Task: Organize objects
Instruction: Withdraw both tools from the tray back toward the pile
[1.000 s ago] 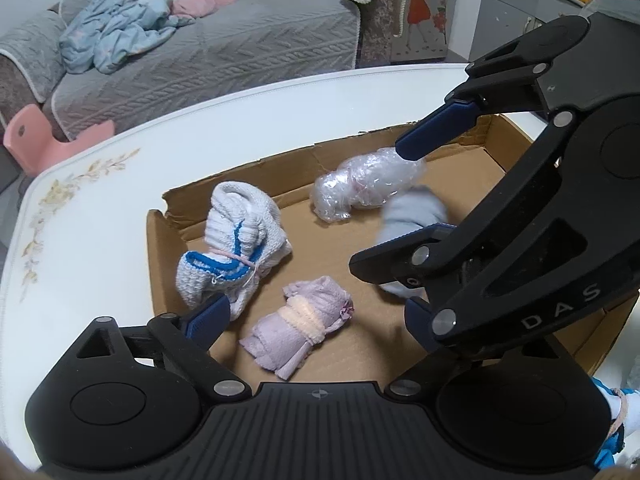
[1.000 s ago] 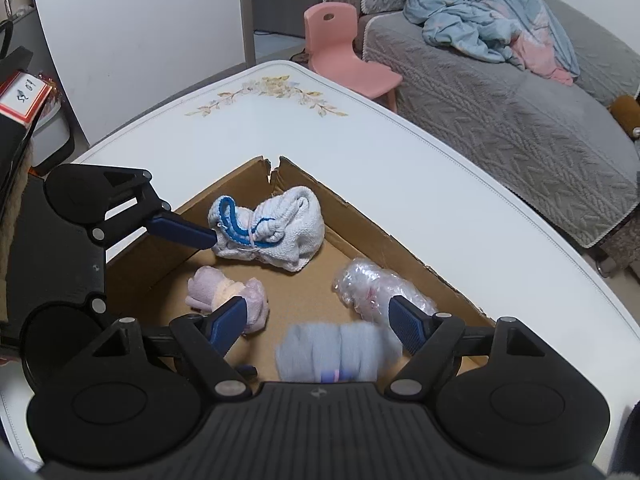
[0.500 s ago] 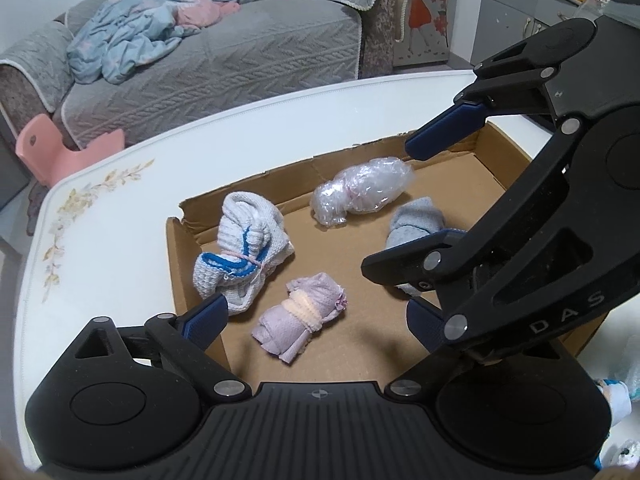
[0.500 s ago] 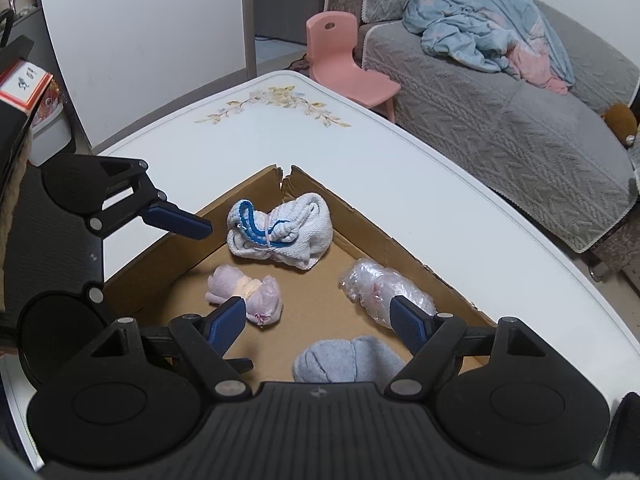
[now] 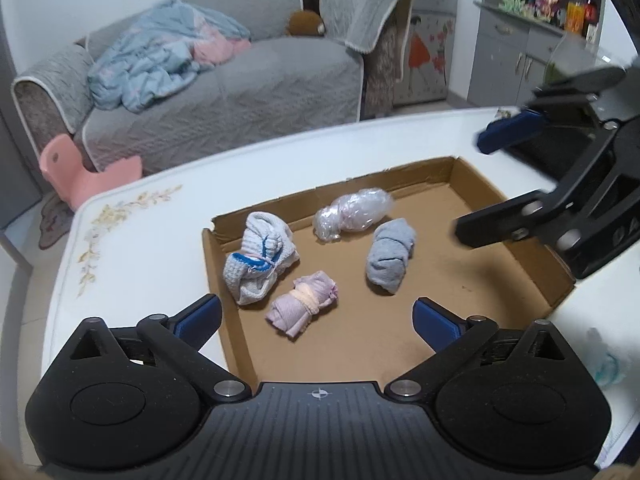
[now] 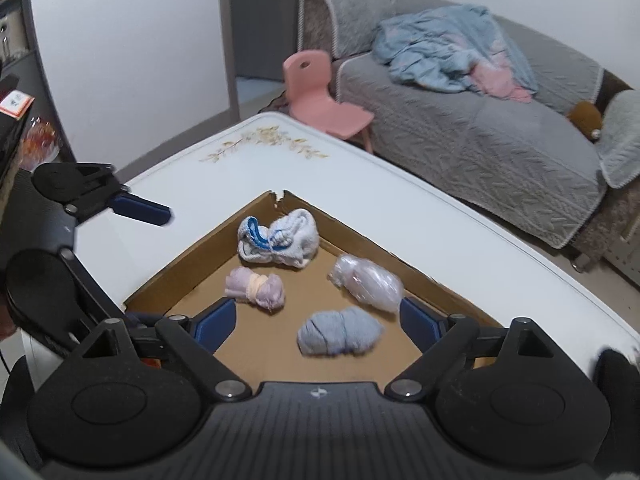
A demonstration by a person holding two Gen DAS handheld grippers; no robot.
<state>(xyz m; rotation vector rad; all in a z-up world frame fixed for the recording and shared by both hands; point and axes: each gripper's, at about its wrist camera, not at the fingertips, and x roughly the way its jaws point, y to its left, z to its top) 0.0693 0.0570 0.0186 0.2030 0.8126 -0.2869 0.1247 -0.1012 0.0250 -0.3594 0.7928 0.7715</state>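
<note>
From the left gripper [image 5: 316, 318], jaws spreading and empty, the grey roll [image 5: 390, 255] lies ahead and slightly right in the box [image 5: 532, 264], long axis running away. From the right gripper [image 6: 316, 320], also spreading, empty, it lies just ahead, crosswise, nearer this hand: soft, bundled, perhaps socks, though blurred.

dim indoor light, fisheye-bent edges, slight motion blur.

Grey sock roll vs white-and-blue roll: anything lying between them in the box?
Nothing directly between the grey sock roll and white-and-blue roll: only bare floor of the cardboard box, clearest in the left wrist view.
</note>
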